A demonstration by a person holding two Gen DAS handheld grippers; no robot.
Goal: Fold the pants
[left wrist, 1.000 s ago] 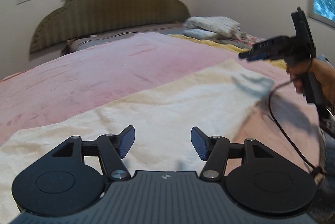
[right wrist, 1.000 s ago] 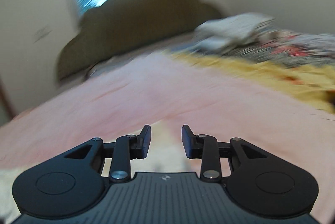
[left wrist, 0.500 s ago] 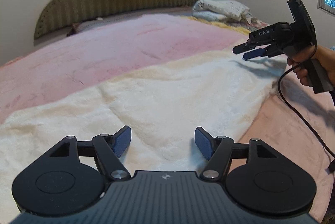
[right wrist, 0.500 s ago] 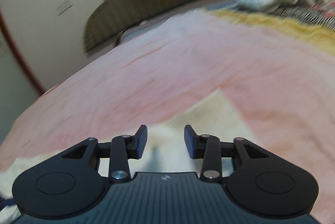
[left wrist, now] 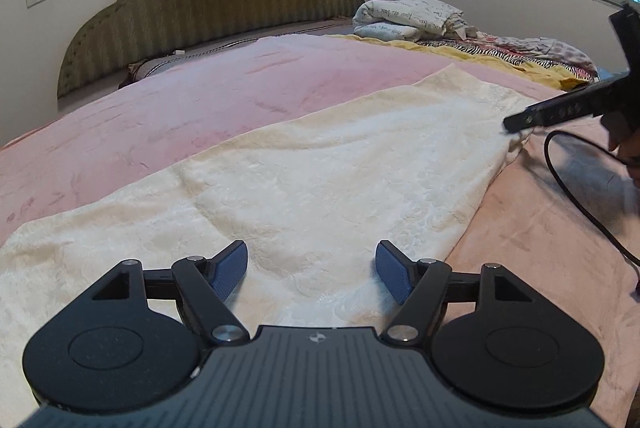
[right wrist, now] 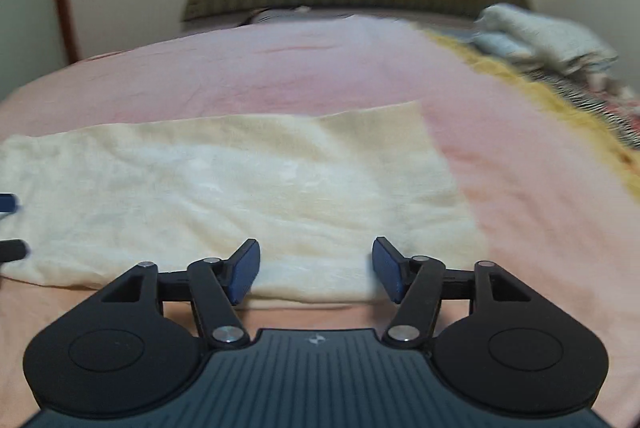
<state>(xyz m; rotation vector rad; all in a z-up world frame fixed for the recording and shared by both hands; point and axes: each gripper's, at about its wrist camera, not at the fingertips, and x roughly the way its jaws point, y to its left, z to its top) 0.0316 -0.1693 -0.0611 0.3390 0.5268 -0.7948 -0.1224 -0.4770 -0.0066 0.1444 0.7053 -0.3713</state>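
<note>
The cream pants (left wrist: 320,164) are lying flat across the pink bedspread (left wrist: 224,88), stretched out in 1 long band with soft creases running through the pale, textured cloth; in the right wrist view the same pants (right wrist: 224,188) are showing a straight far edge and a squared corner. The left gripper (left wrist: 312,274) is hovering over the near part of the fabric with its jaws spread wide and nothing between its 2 blue pads. The right gripper (right wrist: 316,270) is sitting low over the near hem, jaws also wide and empty.

Compared with 1 second ago, both pairs of jaws have been opening, the right far more. The right gripper's view has swung from mostly bedspread to the pants filling the middle. In the left wrist view the right gripper (left wrist: 516,122) has dropped from mid-air to the pants' far corner, though contact there is unclear.
</note>
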